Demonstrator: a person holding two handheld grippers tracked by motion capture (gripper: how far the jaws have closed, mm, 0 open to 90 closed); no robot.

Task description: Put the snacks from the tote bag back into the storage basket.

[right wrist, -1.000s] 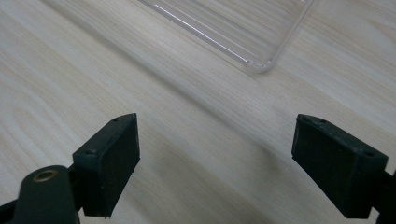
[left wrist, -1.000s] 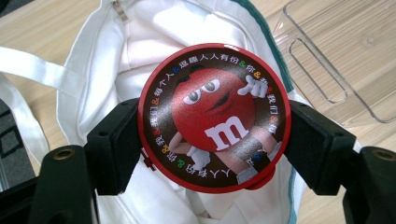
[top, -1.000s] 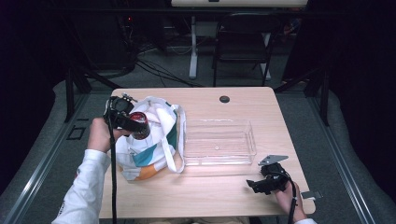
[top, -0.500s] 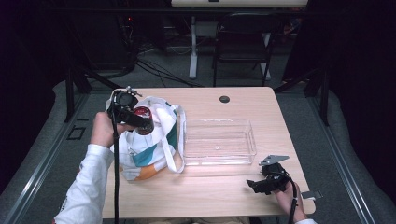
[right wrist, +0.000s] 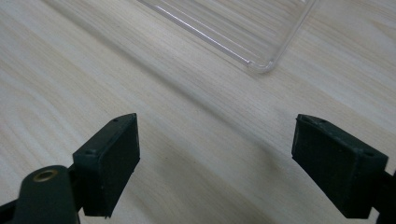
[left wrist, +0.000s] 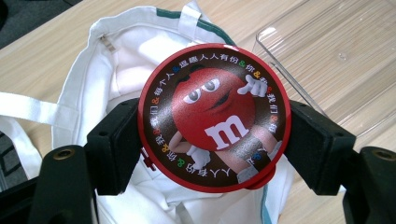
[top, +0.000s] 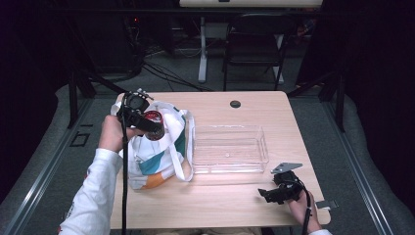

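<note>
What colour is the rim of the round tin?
Red, around a dark face; the round tin shows best in the left gripper view.

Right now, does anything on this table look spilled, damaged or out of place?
Nothing stands out. The left claw grips a round red candy tin squarely above the open tote bag; the clear tray sits flat and bare.

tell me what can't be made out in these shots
- Inside of the white tote bag: in the left gripper view the round red tin, clamped in the left gripper, covers most of the opening.
- Tin's body and depth: the lid faces that camera; in the high view it is too small.
- Clear tray: cut off by the top edge in the right gripper view.
- Dark disc on the table: too small to identify.
</note>
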